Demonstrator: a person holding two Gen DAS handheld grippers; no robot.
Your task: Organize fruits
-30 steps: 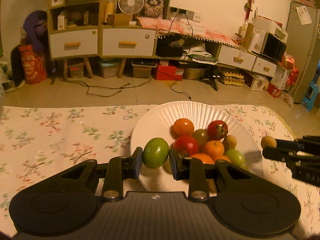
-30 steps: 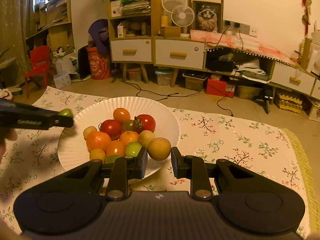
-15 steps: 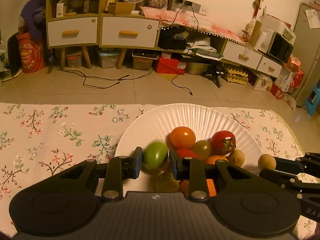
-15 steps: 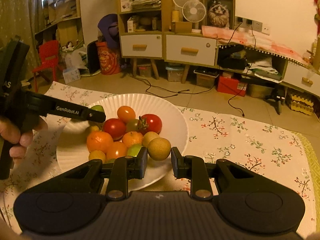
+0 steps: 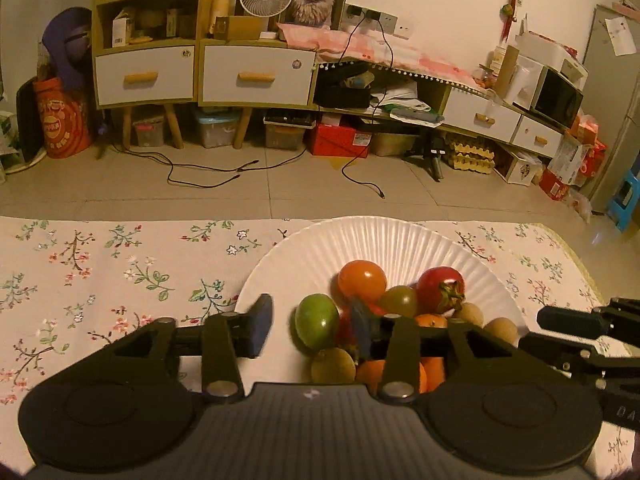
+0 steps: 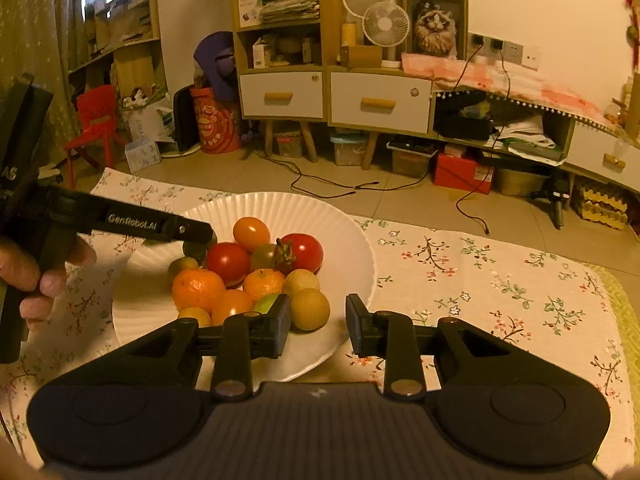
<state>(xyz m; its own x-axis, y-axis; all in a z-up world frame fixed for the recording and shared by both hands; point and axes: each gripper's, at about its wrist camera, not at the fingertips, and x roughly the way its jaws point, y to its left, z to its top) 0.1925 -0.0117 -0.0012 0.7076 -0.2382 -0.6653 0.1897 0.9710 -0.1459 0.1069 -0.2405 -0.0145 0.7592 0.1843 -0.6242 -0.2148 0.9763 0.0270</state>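
My left tongs (image 5: 310, 326) stand spread over the near left of the white plate (image 5: 384, 240), with the green fruit (image 5: 317, 320) lying loose between the fingers on the pile. My right tongs (image 6: 318, 324) are likewise spread, the tan fruit (image 6: 310, 309) resting on the plate beside the left finger. I see no fruit on the floral surface (image 6: 500, 280), so I judge the gathering nearly complete.

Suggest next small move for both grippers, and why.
Probably back both straight off the white paper plate. Left gripper and right gripper both stand open, and the green round fruit and tan round fruit sit on the plate against the pile, gripped by neither.
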